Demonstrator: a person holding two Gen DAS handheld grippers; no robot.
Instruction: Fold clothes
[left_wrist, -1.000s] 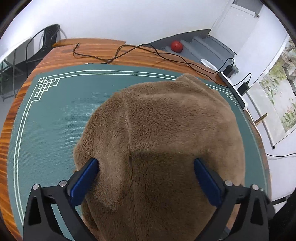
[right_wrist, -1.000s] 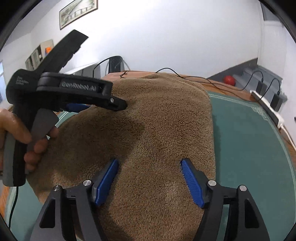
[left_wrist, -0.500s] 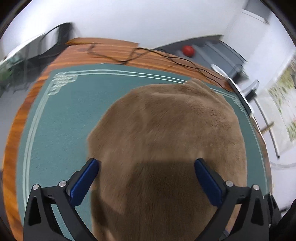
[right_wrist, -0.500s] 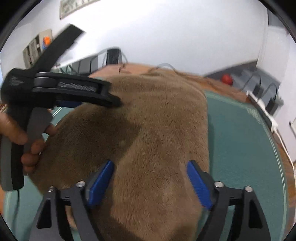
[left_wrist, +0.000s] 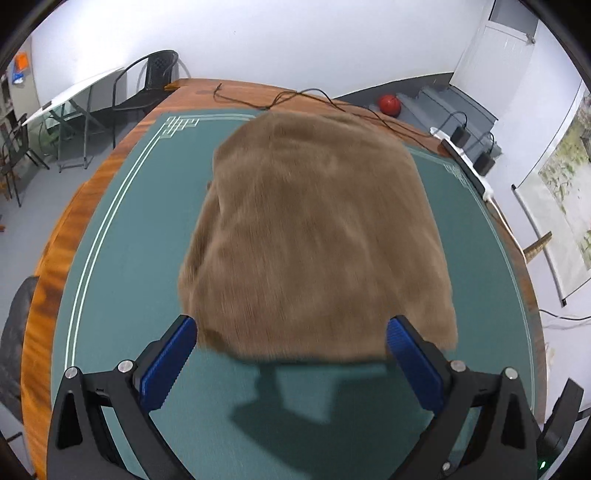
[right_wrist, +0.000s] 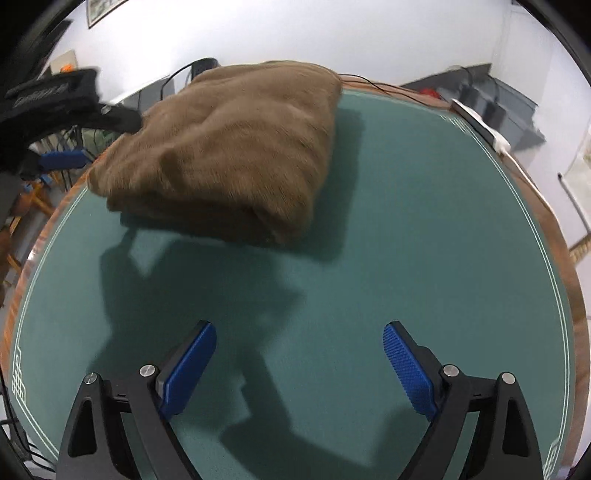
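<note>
Both grippers, left gripper (left_wrist: 291, 360) and right gripper (right_wrist: 299, 363), have fingers spread wide, holding nothing; the right's have just been opening. Folded brown garment (right_wrist: 236, 147) lies toward the counter's (right_wrist: 424, 240) far edge. Folding appears finished; next, set aside.

Fuzzy brown fleece garment (left_wrist: 314, 229) on matt green mat (left_wrist: 140, 229); glossy wooden table (left_wrist: 55, 251).
</note>
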